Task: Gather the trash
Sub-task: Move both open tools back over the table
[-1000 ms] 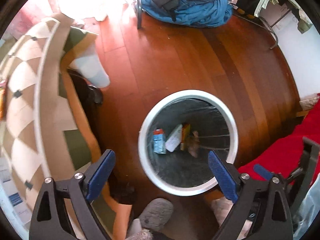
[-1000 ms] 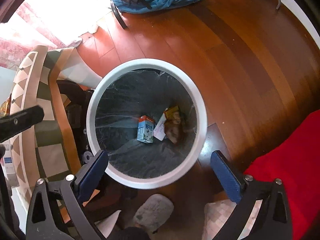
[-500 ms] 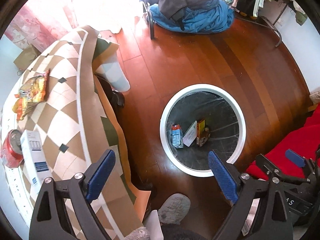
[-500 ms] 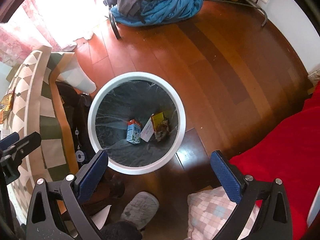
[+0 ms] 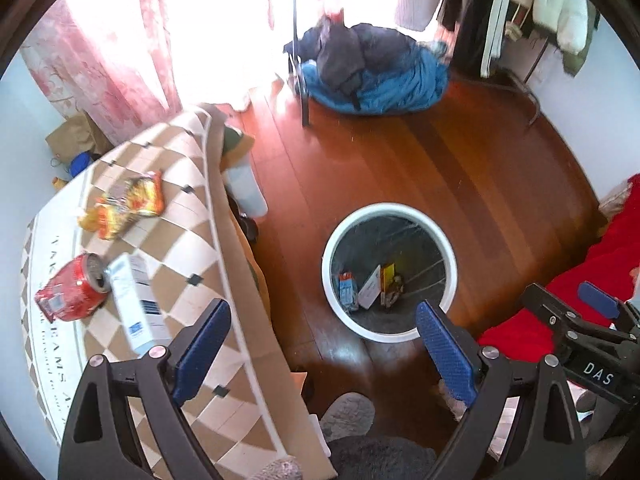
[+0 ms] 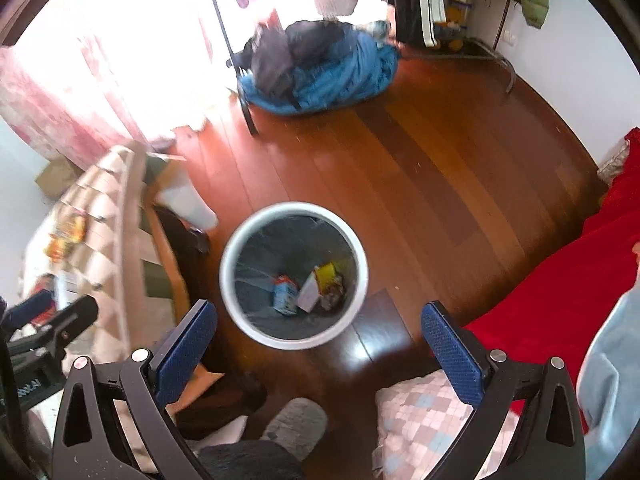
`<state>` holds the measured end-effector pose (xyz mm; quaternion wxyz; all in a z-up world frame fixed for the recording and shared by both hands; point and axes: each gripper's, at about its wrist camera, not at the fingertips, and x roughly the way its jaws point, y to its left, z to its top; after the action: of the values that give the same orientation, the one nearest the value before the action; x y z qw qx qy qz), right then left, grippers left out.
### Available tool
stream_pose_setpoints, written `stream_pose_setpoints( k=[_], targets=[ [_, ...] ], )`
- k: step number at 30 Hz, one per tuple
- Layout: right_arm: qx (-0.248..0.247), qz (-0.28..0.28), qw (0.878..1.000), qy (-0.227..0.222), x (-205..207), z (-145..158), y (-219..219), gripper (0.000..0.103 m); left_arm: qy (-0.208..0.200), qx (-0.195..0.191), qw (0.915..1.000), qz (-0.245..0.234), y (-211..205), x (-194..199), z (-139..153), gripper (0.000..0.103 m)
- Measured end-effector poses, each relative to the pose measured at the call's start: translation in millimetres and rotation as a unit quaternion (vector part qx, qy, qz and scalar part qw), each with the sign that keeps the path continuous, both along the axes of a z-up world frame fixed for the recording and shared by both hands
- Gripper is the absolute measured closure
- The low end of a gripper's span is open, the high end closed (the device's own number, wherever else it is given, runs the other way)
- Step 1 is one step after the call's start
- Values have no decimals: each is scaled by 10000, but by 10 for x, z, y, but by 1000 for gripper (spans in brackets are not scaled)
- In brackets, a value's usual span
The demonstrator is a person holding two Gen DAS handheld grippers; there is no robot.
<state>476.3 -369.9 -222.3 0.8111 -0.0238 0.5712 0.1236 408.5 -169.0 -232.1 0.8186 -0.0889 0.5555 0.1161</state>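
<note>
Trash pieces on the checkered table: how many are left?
3: an orange crumpled snack bag farthest away, a crushed red can nearer, and a white-blue carton touching it. More may lie beyond the frame.

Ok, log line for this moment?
left gripper open, empty | right gripper open, empty | bin holds cartons | table: can, box, wrapper

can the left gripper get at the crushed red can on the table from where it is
Probably yes. The left gripper is open and empty, and the crushed red can lies on the tablecloth with open space above it, only a white box right beside it.
</note>
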Motion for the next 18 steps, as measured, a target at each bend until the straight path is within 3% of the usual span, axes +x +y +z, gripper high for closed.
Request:
stream_pose_setpoints(
  k=[5,9,13,18],
  targets=[
    [479,156,9983,-305,-266,535,236,0,-357,39,9990,257,226,-295,443,8],
    [842,576,9942,-338,-544,799,695,0,-554,-23,9964,648,616,-644,638,8],
    [985,1118,9887,-170,-815,779,1321,0,-541,122,9912,1201,1214,-1112,641,8],
    [975,1680,9803,349,-1067,318,2352,0,-232,500,9808,1870,2006,-1711,353,8]
  ],
)
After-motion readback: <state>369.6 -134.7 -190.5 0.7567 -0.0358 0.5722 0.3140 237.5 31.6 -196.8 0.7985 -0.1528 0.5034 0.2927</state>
